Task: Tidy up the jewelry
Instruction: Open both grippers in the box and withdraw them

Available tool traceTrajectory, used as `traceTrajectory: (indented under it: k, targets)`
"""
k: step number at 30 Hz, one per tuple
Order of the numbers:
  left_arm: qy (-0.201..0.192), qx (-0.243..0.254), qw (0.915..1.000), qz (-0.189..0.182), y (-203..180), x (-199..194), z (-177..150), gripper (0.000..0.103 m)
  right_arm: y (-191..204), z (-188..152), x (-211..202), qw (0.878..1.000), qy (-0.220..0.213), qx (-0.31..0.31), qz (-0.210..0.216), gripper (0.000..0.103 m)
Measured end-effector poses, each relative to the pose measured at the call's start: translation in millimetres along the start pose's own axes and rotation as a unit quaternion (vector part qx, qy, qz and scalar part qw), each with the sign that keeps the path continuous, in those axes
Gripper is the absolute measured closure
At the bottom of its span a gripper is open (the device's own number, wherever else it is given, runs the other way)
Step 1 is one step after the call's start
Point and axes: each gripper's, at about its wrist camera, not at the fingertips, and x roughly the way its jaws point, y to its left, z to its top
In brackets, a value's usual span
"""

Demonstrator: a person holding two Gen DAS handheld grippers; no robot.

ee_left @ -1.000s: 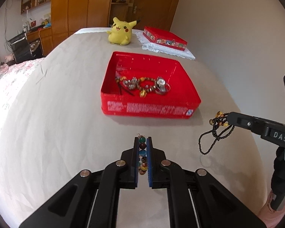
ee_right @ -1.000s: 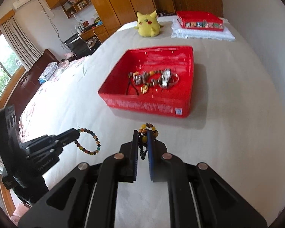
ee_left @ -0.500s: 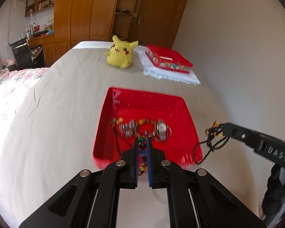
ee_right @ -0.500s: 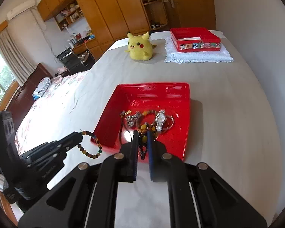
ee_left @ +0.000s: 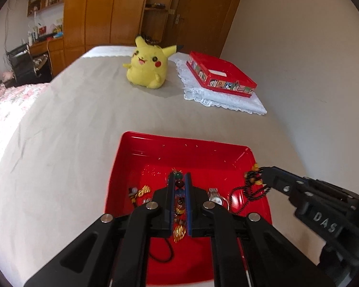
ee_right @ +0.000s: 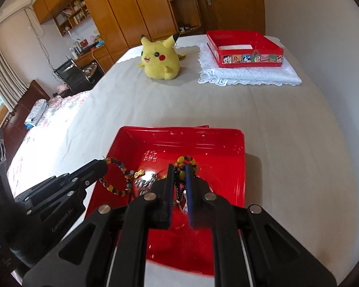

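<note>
Both grippers hang over a red tray point(ee_left: 186, 148) point(ee_right: 239, 157) on the bed. My left gripper point(ee_left: 179, 179) point(ee_right: 103, 167) is shut on a multicoloured bead bracelet point(ee_left: 179, 191) point(ee_right: 114, 191), whose loop dangles over the tray's left part. Over the right part my right gripper point(ee_right: 180, 168) point(ee_left: 263, 175) is shut on a black cord necklace with yellow beads point(ee_right: 185, 161) point(ee_left: 250, 190). Inside the tray lie a silver watch point(ee_left: 214, 195), a gold charm point(ee_left: 142, 191) and other pieces point(ee_right: 143, 179), partly hidden by the fingers.
A yellow plush toy point(ee_left: 148, 68) point(ee_right: 160, 58) sits at the far end of the beige bedspread. A second red box with cartoon pictures point(ee_left: 221, 76) point(ee_right: 245, 49) rests on a white lace cloth point(ee_right: 249, 75). Wooden wardrobes and a desk stand behind.
Both grippers moved forward from in front of the tray to over it, each still carrying its piece. The tray now lies right beneath the fingers.
</note>
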Motion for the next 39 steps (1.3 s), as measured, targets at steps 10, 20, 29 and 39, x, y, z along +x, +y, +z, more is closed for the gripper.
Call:
traceTrajectory:
  k: [10,20,29,39]
  targets:
    - [0.049,-0.005,0.9987,0.016,9,63,10,0.096,-4,9,62,0.999,0.024,0.012,-0.021,0.096]
    - [0.076,-0.050,0.9954,0.027,30,89,12,0.072,-25,11,80,0.998,0.021,0.022,-0.051,0.081]
    - [0.034,-0.039,0.9981,0.032,30,35,-1,0.043,-39,-6,39,0.999,0.006,0.030,-0.026,0.081]
    - [0.004,-0.021,0.9986,0.049,28,-27,-42,0.017,-27,-41,-16,1.000,-0.014,-0.004,-0.010,0.063]
